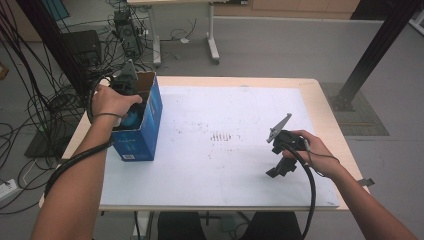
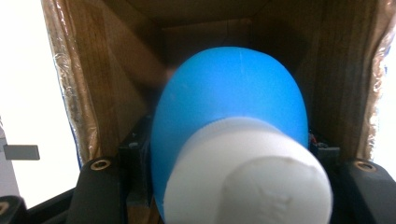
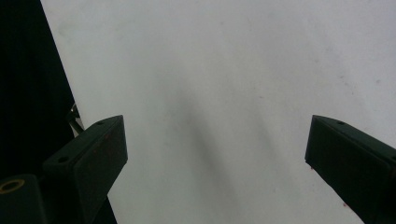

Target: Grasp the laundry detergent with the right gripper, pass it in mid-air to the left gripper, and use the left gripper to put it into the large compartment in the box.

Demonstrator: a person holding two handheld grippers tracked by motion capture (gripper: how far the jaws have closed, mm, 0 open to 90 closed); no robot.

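Left gripper (image 1: 131, 107) is down inside the open blue box (image 1: 150, 127), jaws clamped on a blue object with a white cap (image 2: 233, 116) sitting squarely between them. Right gripper (image 3: 215, 154) hovers over the white table sheet (image 1: 225, 165), jaws wide apart, holding nothing.

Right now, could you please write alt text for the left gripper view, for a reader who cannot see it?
A blue bulb-shaped object with a white end sits gripped between the left gripper's two black jaws, inside the open top of a brown cardboard box. Bright white surface shows beyond both box walls.
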